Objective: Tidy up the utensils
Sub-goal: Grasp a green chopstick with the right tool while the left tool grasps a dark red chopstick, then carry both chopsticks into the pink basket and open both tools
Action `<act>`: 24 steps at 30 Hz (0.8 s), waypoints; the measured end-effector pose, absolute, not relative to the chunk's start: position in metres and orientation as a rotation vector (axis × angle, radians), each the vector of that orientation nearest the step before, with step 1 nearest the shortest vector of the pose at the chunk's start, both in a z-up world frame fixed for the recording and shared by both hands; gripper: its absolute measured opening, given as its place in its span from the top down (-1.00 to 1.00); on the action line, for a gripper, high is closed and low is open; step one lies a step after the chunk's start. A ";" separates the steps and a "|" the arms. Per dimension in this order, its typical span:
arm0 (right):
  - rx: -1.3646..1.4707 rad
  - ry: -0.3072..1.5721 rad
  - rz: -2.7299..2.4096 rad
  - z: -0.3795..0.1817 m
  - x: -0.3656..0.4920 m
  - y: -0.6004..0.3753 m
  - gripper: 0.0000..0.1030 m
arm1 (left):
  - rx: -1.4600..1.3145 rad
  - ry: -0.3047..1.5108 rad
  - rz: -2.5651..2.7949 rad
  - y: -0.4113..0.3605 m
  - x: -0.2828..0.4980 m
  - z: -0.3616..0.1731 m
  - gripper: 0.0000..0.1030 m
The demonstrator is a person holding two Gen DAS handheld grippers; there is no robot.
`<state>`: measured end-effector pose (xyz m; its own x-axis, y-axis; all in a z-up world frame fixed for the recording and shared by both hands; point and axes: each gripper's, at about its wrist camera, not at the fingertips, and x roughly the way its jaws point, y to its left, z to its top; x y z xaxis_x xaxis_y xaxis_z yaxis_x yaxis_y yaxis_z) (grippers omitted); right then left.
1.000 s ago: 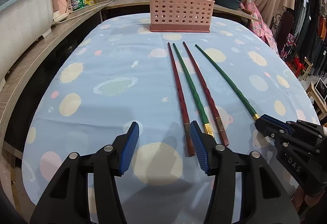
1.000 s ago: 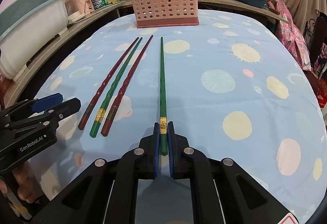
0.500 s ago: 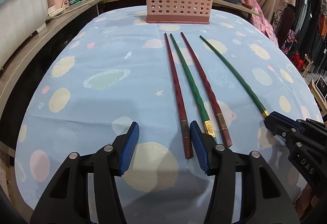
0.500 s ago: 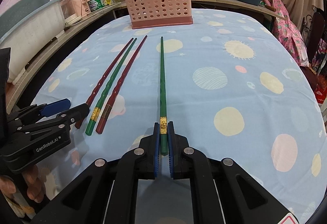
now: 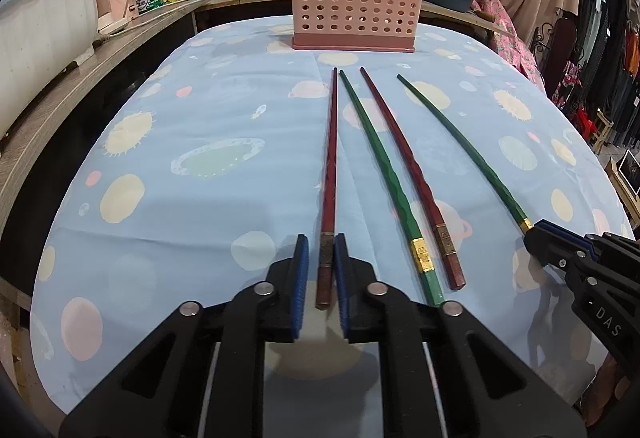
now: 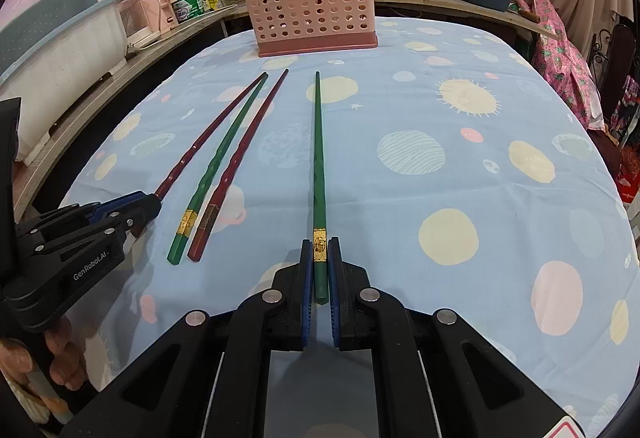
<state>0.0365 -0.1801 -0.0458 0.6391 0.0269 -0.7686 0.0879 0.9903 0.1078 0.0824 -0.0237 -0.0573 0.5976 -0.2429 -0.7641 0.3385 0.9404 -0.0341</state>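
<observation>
Four chopsticks (image 5: 330,166) lie side by side before the basket (image 5: 352,14).

We see left gripper (image 5: 321,270) at bottom centre of left wrist view: black angular arms, blue ribbed pads (image 5: 301,278), round silver screws. Right gripper (image 6: 320,270) built alike. White "GenRobot.AI" lettering at left edge of right wrist view; "DAS" at lower right of left wrist view.

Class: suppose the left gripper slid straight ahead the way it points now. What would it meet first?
Probably only the tablecloth, since it tilts downward. The left gripper is shut on the leftmost red chopstick; skimming level instead, the pink utensil basket stands next in line. Depth is unclear.
</observation>
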 end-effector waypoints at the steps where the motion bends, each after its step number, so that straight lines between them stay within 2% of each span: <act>1: 0.139 0.878 -0.035 -0.046 0.036 -0.180 0.87 | 0.115 0.869 -0.340 -0.023 0.083 -0.057 0.85; 12: 0.139 0.854 -0.030 -0.036 0.031 -0.182 0.87 | 0.088 0.872 -0.330 -0.015 0.081 -0.048 0.87; 24: 0.160 0.753 -0.036 0.012 0.030 -0.194 0.87 | 0.035 0.792 -0.330 -0.006 0.083 0.004 0.87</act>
<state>0.0299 -0.1935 0.0117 0.7297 0.0248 -0.6833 0.0900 0.9872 0.1319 0.0827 -0.0058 0.0042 0.6540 -0.2782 -0.7035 0.3043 0.9481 -0.0921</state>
